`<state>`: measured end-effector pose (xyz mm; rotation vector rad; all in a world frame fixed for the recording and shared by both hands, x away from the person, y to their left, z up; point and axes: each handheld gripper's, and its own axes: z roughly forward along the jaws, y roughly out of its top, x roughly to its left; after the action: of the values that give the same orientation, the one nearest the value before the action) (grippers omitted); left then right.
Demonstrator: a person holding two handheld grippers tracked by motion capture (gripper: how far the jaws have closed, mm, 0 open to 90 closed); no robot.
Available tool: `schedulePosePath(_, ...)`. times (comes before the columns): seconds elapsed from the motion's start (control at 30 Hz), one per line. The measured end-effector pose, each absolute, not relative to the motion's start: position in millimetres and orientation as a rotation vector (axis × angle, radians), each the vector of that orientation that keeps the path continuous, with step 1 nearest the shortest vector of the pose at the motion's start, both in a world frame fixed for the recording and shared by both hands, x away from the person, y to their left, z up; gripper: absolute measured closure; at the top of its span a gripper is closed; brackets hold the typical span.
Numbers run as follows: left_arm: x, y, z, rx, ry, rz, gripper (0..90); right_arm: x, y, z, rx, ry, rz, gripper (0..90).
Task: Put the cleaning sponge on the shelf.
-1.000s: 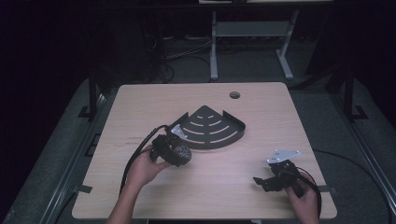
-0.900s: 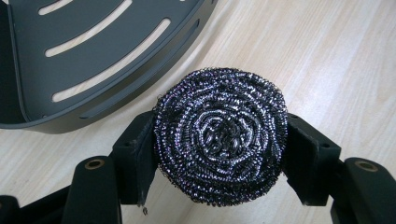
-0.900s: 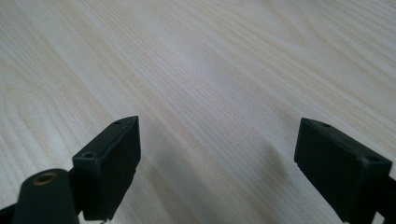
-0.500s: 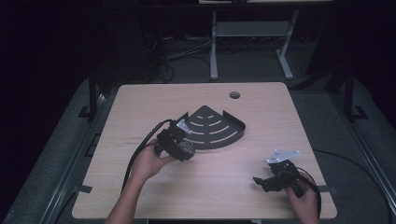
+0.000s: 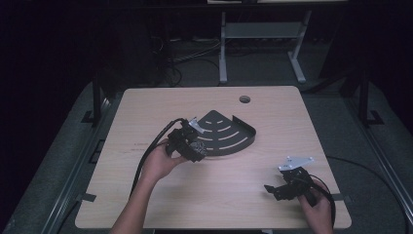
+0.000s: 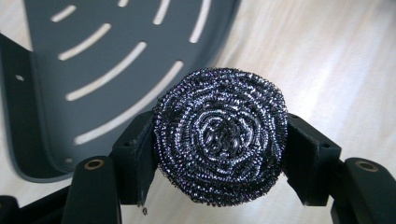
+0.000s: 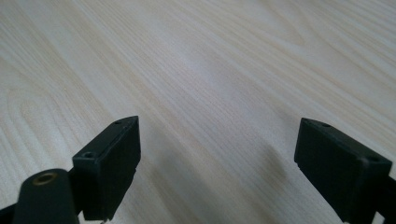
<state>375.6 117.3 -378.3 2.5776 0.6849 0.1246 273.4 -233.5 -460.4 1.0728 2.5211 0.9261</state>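
**Softly Held: A Springy Scourer Beside the Slotted Shelf**

Clearly the thing in hand is the round steel-wool scouring pad of coiled silvery wire (image 6: 219, 135), pinched between the two black jaws of the left gripper (image 6: 219, 154). Those jaws press on its opposite flanks, left and right of the coil, and the pad bulges a little above and below them. In the high view the left gripper (image 5: 187, 144) sits just at the near edge of the dark grey quarter-round slotted metal shelf (image 5: 226, 134), which lies flat on the pale wooden desk (image 5: 146, 195); the pad hangs above the shelf's rim and the bare wood beside it.

By the look of it the pad is very light, springy and rough, so it should not slip, but it will squash and spring back when let go. Loose wire ends may snag on the shelf's slots. A hold across the widest part of the coil, as now, seems the surest; a pinch at the edge would likely pull strands loose.

The right gripper (image 5: 292, 185) rests low at the desk's near right corner, well apart from the shelf, its jaws spread wide over bare wood with nothing between them.
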Motion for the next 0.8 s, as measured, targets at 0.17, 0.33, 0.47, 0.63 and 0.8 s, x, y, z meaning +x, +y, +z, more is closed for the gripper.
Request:
schedulePosePath(0.17, 381.3, 115.5, -377.7, 2.569, 0.69, 0.118, 33.6, 272.3, -233.7, -459.5, 1.078, 2.517, 0.934, 14.1)
schedulePosePath(0.33, 388.1, 112.8, -378.1, 2.575, 0.699, 0.119, 33.6, 272.4, -233.2, -460.1, 1.072, 2.519, 0.934, 14.1)
schedulePosePath(0.47, 394.6, 109.7, -378.3, 2.573, 0.709, 0.113, 33.6, 272.6, -233.1, -460.3, 1.069, 2.521, 0.927, 14.0)
schedulePosePath(0.63, 401.6, 103.2, -377.7, 2.583, 0.699, 0.114, 33.6, 273.0, -233.7, -460.2, 1.075, 2.519, 0.931, 14.0)
schedulePosePath(0.8, 408.8, 97.8, -379.4, 2.584, 0.714, 0.113, 33.6, 272.7, -234.0, -460.0, 1.074, 2.518, 0.937, 14.1)
